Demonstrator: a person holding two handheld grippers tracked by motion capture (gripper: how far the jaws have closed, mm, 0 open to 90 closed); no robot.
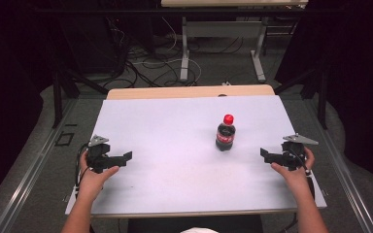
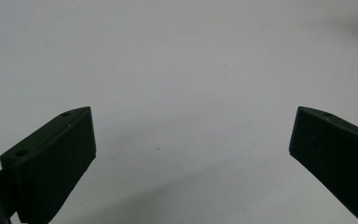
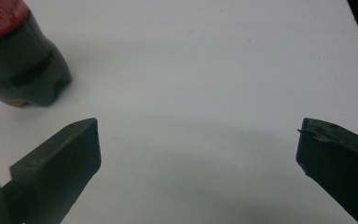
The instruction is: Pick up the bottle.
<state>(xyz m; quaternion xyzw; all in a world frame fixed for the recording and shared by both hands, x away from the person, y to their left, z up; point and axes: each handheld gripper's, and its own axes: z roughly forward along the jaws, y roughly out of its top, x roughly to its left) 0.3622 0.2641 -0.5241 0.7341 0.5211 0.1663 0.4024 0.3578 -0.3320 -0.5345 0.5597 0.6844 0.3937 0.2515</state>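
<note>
Bottle [image 1: 225, 132] of dark cola, red cap, stands upright on white worktop [image 1: 175, 165], right of centre. My right tool [image 1: 263, 153] sits low near right edge, jaws spread wide, nothing between them; bottle near, off to its left in right gripper view [image 3: 21, 60], not touching. My left tool [image 1: 127, 156] near left edge, jaws likewise wide and empty, well apart from bottle.
</note>
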